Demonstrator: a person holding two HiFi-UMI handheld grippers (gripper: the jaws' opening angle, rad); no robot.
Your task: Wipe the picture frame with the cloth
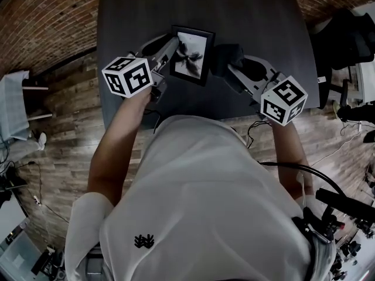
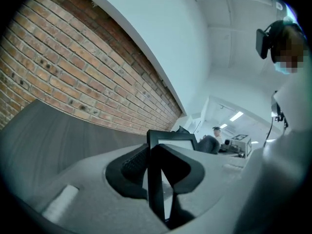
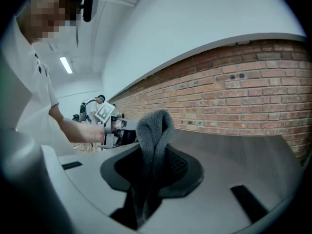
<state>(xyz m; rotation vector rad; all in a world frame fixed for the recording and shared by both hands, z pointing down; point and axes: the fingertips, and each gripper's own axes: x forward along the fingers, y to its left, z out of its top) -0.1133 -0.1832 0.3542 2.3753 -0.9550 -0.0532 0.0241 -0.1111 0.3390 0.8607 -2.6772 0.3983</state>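
A dark grey counter [image 1: 252, 16] stands against a red brick wall [image 2: 73, 67] on a wood-plank floor [image 1: 64, 127]; beyond the wall's end the left gripper view shows a pale room lit by ceiling strip lights.

The left tool [image 2: 158, 162] is clamped on the picture frame [image 1: 192, 52]. One side bar of the black frame runs edge-on between its two dark ribbed pads, and the frame's top bar rises just ahead of the jaws. From the head view the frame lies straight ahead of this tool's tip, its picture a dark, flower-like splash on white.

The right tool [image 3: 151, 167] is closed on the cloth [image 3: 153, 126], a grey, fuzzy fold that stands up out of the jaws and bends over at the top. Seen from above, the cloth [image 1: 228, 57] sits at this tool's tip, just beside the frame's far side from the left tool; whether the two touch I cannot tell.

Each tool carries a marker cube printed with bold black-and-white square codes, left [image 1: 128, 76] and right [image 1: 283, 100]. The person's white shirt [image 1: 199, 215] bears a small dark emblem [image 1: 144, 240], too small to read.
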